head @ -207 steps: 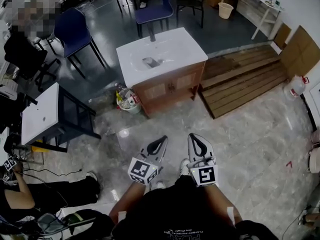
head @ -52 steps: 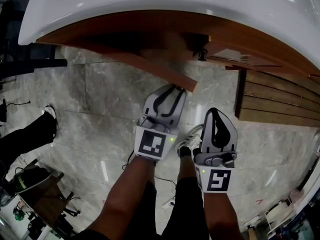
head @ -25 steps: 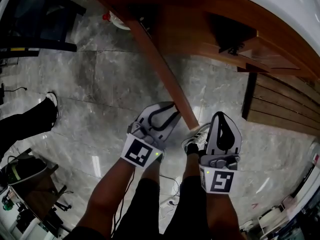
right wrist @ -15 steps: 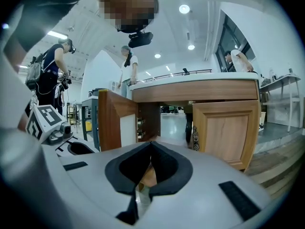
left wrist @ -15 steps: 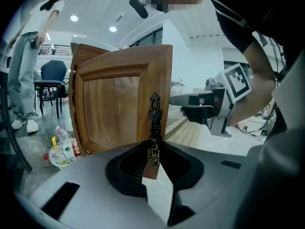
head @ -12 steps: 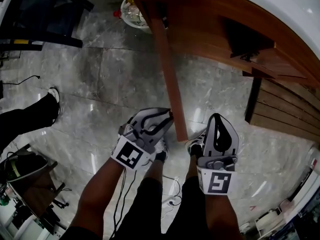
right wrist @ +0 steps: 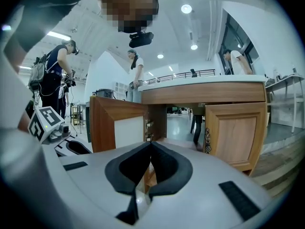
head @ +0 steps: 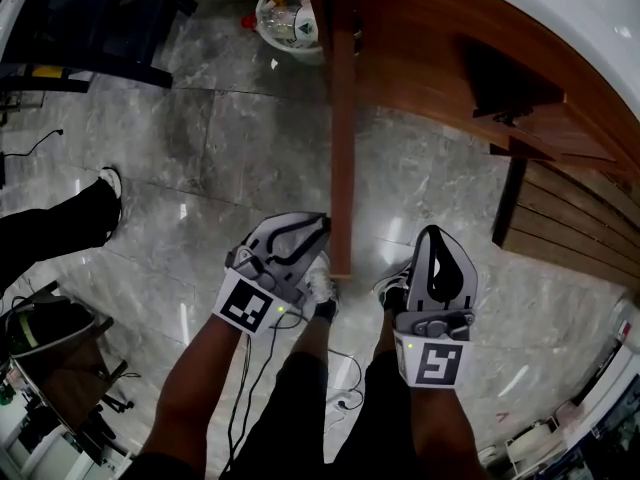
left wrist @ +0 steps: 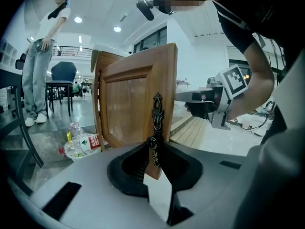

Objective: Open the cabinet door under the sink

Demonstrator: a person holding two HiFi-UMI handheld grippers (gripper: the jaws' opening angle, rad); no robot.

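Observation:
The left cabinet door [head: 341,148] under the white sink [head: 590,18] stands swung far out, and the head view shows it edge-on. My left gripper [head: 322,223] is at its free edge. In the left gripper view the jaws [left wrist: 153,144] are closing on the door's dark ornate handle [left wrist: 157,113], which sits between the fingertips. My right gripper [head: 437,233] hangs to the right of the door, shut and empty [right wrist: 151,144]. The right gripper view looks past the open door [right wrist: 116,128] into the cabinet. The right door [right wrist: 238,132] is closed.
A white bowl of bottles and rubbish [head: 290,13] sits on the floor left of the cabinet. A wooden plank platform [head: 570,228] lies to the right. A dark table frame [head: 90,18] and a seated person's leg [head: 50,228] are at the left. My shoes [head: 320,283] are under the grippers.
The door has swung further out, its free edge moving left and toward me. My left gripper moved left with it. The right gripper barely shifted.

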